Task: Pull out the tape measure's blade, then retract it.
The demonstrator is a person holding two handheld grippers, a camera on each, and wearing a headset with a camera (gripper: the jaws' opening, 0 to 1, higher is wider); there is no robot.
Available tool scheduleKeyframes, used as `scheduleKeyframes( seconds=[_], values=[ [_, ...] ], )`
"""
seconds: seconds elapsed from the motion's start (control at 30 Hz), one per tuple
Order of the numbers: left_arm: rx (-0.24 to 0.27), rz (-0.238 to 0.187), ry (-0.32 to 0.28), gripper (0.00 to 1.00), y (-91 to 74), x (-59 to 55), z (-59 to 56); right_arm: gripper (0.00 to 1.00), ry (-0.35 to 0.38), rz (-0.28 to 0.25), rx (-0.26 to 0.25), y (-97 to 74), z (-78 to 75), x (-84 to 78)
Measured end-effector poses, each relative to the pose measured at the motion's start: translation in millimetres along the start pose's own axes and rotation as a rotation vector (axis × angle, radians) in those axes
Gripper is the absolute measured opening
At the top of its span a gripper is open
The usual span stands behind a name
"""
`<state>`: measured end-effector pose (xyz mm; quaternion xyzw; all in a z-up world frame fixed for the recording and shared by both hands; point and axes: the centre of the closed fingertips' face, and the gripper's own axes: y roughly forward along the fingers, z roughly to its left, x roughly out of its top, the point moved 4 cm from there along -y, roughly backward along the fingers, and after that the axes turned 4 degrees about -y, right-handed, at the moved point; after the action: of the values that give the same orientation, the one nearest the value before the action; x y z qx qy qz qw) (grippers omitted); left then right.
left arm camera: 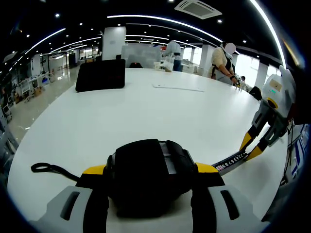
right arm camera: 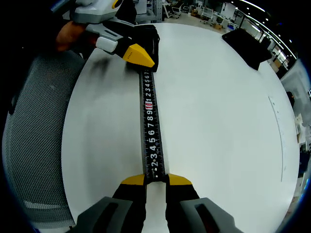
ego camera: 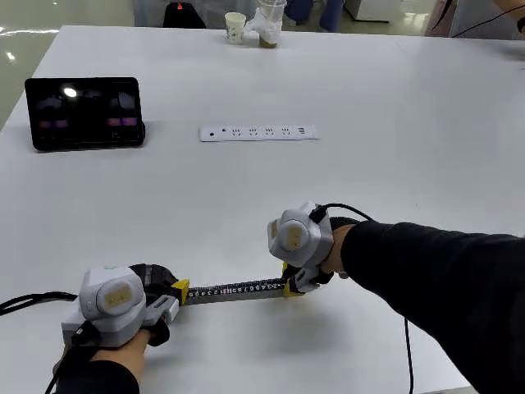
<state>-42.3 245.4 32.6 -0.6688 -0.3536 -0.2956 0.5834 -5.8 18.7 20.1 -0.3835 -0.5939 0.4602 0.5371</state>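
Now my left gripper (ego camera: 166, 287) jaws clamp the case (left arm camera: 148, 170) as anchor; my right gripper (right arm camera: 156, 180) jaws pinch the blade (right arm camera: 149, 121) end to pull.

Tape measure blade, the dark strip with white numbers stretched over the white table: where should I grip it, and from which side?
Pinch the dark numbered blade at its free tip, coming in end-on along its length, opposite the black case. It's thin and flat, so the tip likely gives the surest hold; the right gripper holds it there.
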Motion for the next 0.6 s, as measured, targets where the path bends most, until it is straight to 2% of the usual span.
scheduleKeyframes(
  seconds=[0.6],
  values=[
    [-0.002,0.004,-0.002,0.64,0.7,-0.4,0.4,0.12,0.008,0.001,0.003,2.3,-0.1,8.5]
  ],
)
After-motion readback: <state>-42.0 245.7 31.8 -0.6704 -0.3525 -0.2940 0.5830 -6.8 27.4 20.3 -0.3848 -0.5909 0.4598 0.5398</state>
